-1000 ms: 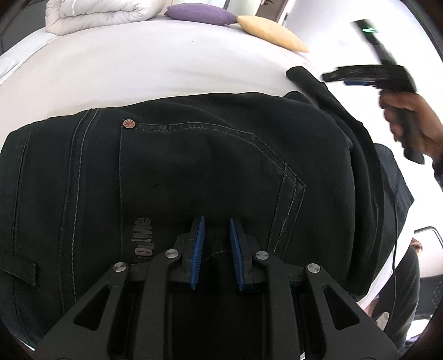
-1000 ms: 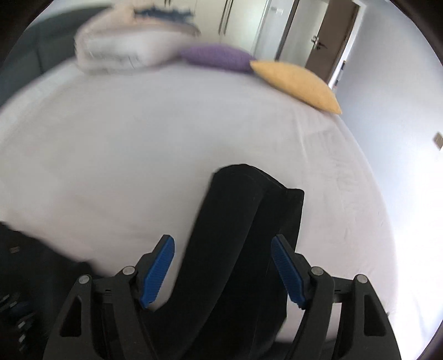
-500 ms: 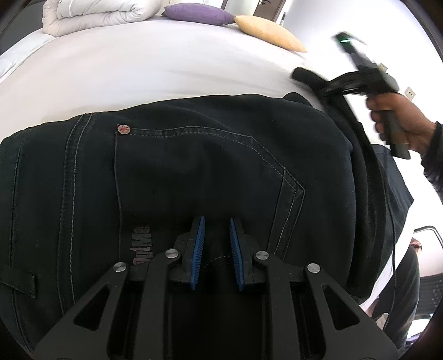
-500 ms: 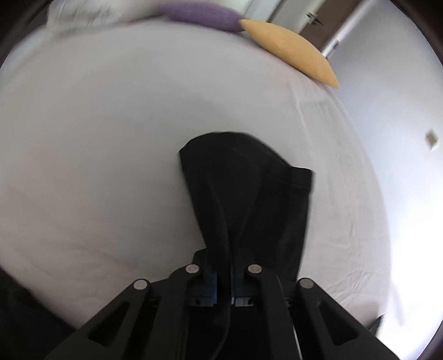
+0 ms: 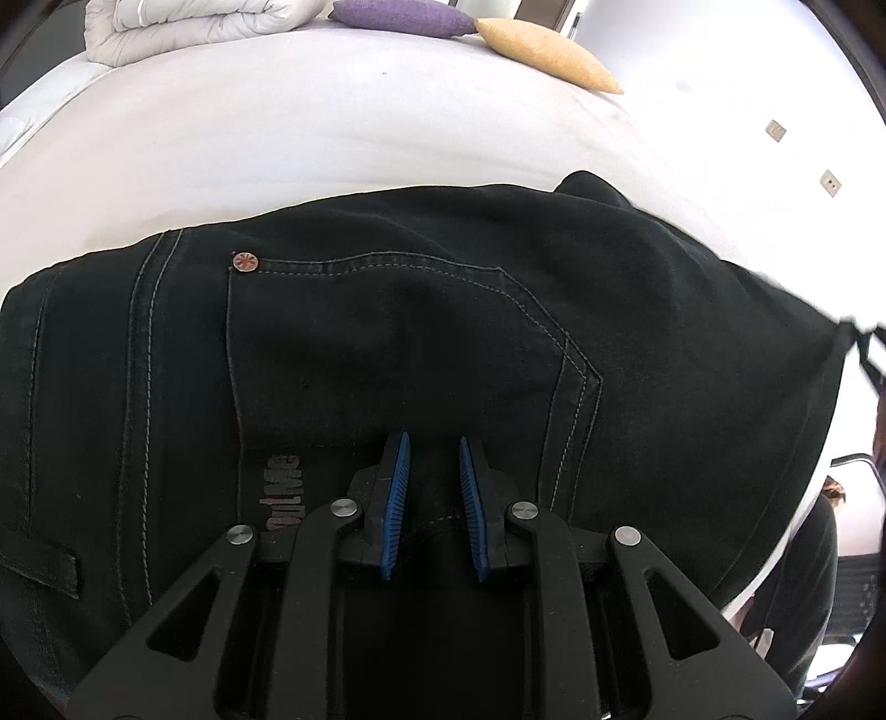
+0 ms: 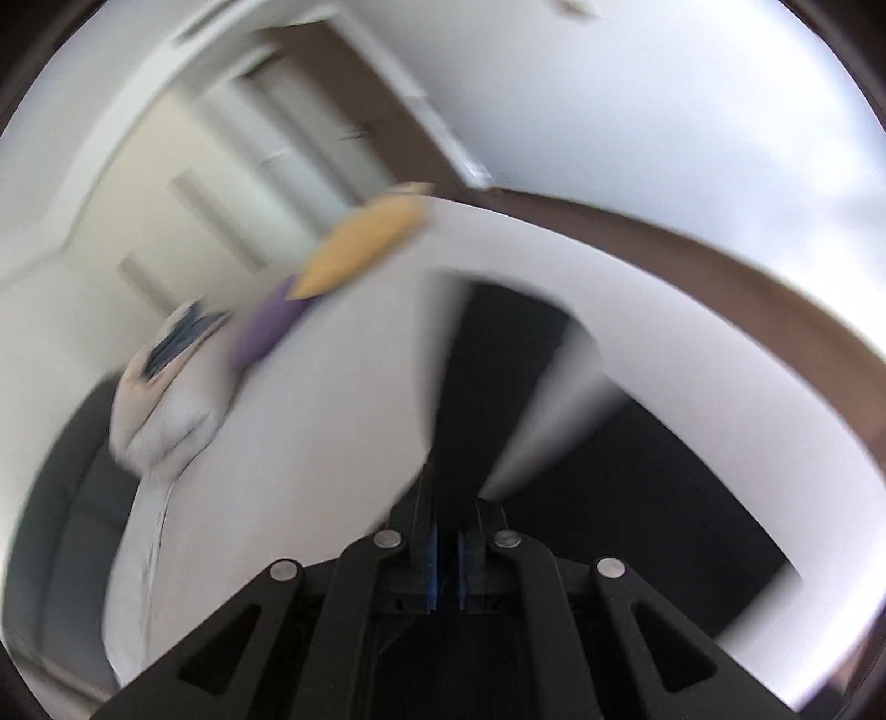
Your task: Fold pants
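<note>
Black jeans [image 5: 387,332] lie on a white bed [image 5: 304,127], back pocket and a red rivet facing up in the left wrist view. My left gripper [image 5: 433,448] sits low on the seat of the jeans, its blue pads narrowly apart with a fold of denim between them. My right gripper [image 6: 446,493] is shut on the jeans' leg end [image 6: 498,354] and holds it lifted and stretched above the bed; this view is blurred and tilted. The lifted leg stretches off the right edge of the left wrist view.
A folded white duvet [image 5: 183,25], a purple cushion [image 5: 404,16] and a yellow cushion [image 5: 548,52] lie at the far end of the bed. Wardrobe doors [image 6: 232,183] and a brown floor [image 6: 747,277] show behind. A dark chair [image 5: 847,581] stands at the bed's right.
My right gripper closed on the leg end and has swung it up and off to the right, out of the left view. The left gripper has stayed put on the jeans.
</note>
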Demonstrator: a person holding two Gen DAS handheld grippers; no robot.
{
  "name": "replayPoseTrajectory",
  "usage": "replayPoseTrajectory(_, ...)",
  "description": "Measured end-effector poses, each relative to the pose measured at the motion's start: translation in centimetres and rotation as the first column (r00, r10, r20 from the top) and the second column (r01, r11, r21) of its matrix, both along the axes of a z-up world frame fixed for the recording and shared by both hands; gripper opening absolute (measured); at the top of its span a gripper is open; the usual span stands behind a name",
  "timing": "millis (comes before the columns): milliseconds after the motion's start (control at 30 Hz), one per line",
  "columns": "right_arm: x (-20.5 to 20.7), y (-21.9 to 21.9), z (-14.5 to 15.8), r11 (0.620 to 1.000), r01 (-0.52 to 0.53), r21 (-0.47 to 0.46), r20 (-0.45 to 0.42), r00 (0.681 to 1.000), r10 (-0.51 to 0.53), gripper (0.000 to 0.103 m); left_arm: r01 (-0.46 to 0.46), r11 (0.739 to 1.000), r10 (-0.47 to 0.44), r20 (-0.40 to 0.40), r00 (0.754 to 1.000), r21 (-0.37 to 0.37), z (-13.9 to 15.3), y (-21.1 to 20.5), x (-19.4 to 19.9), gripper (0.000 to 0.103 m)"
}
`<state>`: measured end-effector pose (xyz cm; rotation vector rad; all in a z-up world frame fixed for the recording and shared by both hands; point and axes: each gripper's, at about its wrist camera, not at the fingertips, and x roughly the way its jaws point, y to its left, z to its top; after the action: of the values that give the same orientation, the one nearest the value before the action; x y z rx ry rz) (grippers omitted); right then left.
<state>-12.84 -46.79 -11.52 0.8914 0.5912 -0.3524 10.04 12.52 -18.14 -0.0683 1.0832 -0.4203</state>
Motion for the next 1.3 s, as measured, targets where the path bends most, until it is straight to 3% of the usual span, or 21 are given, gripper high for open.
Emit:
replayPoseTrajectory(100,-4.7,-1.1,-4.5,0.991,0.073,0.112,-0.041,0.997,-0.069,0.017,-0.005,1.000,0.005,-0.010,1.000,0.020,0.3,-0.6,0.4,0.019)
replayPoseTrajectory(167,-6.7,-1.5,-5.4,0.979,0.111,0.170,0.014,0.993,-0.115,0.040,-0.010,1.000,0.011,-0.019,1.000,0.029,0.6,-0.9,0.6,0.019)
replayPoseTrajectory(200,-7.5,-2.1,-5.3,0.971,0.141,0.191,0.052,0.987,-0.153,0.063,-0.013,0.999,0.013,-0.022,1.000,0.036,0.7,-1.1,0.7,0.019)
replayPoseTrajectory(233,-8.0,-2.5,-5.1,0.967,0.160,0.199,0.092,0.979,-0.181,0.075,-0.016,0.999,0.017,-0.024,1.000,0.041,0.8,-1.4,0.8,0.019)
replayPoseTrajectory(267,-8.3,-3.1,-4.7,0.965,0.156,0.210,0.144,0.972,-0.188,0.078,-0.020,0.999,0.021,-0.025,0.999,0.046,0.9,-1.7,1.0,0.019)
replayPoseTrajectory(467,-6.0,-3.9,-6.6,0.944,0.125,0.306,0.135,0.976,-0.173,0.079,-0.025,0.997,0.027,-0.026,0.999,0.077,1.3,-2.8,1.2,0.019)
replayPoseTrajectory(567,-4.2,-2.9,-6.9,0.946,0.117,0.303,0.134,0.977,-0.164,0.078,-0.022,0.996,0.024,-0.027,0.999,0.082,1.3,-3.2,1.3,0.019)
replayPoseTrajectory(600,-4.7,-2.7,-7.2,0.949,0.110,0.295,0.129,0.980,-0.153,0.072,-0.022,0.996,0.025,-0.026,0.999,0.083,1.3,-3.2,1.3,0.019)
replayPoseTrajectory(700,-3.1,-2.8,-8.1,0.958,0.087,0.274,0.026,0.995,-0.098,0.021,-0.027,0.996,0.029,-0.021,0.999,0.086,0.7,-4.0,1.5,0.019)
replayPoseTrajectory(733,-2.5,-3.2,-8.4,0.957,0.084,0.277,0.000,0.996,-0.088,0.013,-0.029,0.996,0.030,-0.019,0.999,0.085,0.3,-4.1,1.5,0.019)
replayPoseTrajectory(767,-1.8,-3.5,-8.4,0.957,0.068,0.282,-0.003,0.998,-0.070,0.013,-0.029,0.996,0.031,-0.017,0.999,0.085,0.3,-4.1,1.4,0.019)
replayPoseTrajectory(833,-0.2,-3.5,-6.5,0.982,0.026,0.187,-0.035,0.999,-0.020,0.013,-0.032,0.996,0.033,-0.014,0.999,0.087,0.3,-4.4,1.5,0.019)
replayPoseTrajectory(933,1.2,-3.1,-2.2,0.993,-0.071,0.093,0.095,0.994,0.062,0.013,-0.028,0.995,0.029,-0.009,1.000,0.091,0.0,-4.2,0.8,0.019)
replayPoseTrajectory(1000,1.3,-3.9,-2.0,0.993,-0.049,0.105,0.118,0.992,0.037,0.017,-0.030,0.995,0.031,-0.007,1.000,0.091,-0.1,-4.1,0.5,0.019)
replayPoseTrajectory(1067,0.1,-5.3,-3.9,0.984,0.030,0.174,0.076,0.996,-0.044,0.031,-0.034,0.995,0.034,0.000,0.999,0.091,0.1,-4.0,0.2,0.019)
replayPoseTrajectory(1133,-3.1,-6.6,-6.2,0.974,0.157,0.165,-0.028,0.988,-0.154,0.079,-0.033,0.995,0.032,0.007,0.999,0.092,-0.1,-3.9,-0.2,0.019)
replayPoseTrajectory(1200,-6.8,-7.8,-7.3,0.963,0.187,0.193,0.068,0.977,-0.203,0.075,-0.027,0.995,0.027,0.008,1.000,0.094,-0.1,-3.9,-0.5,0.019)
replayPoseTrajectory(1300,-10.7,-8.4,-6.4,0.949,0.289,0.125,0.028,0.955,-0.294,0.085,-0.026,0.995,0.025,0.004,1.000,0.100,-0.1,-4.0,-0.6,0.019)
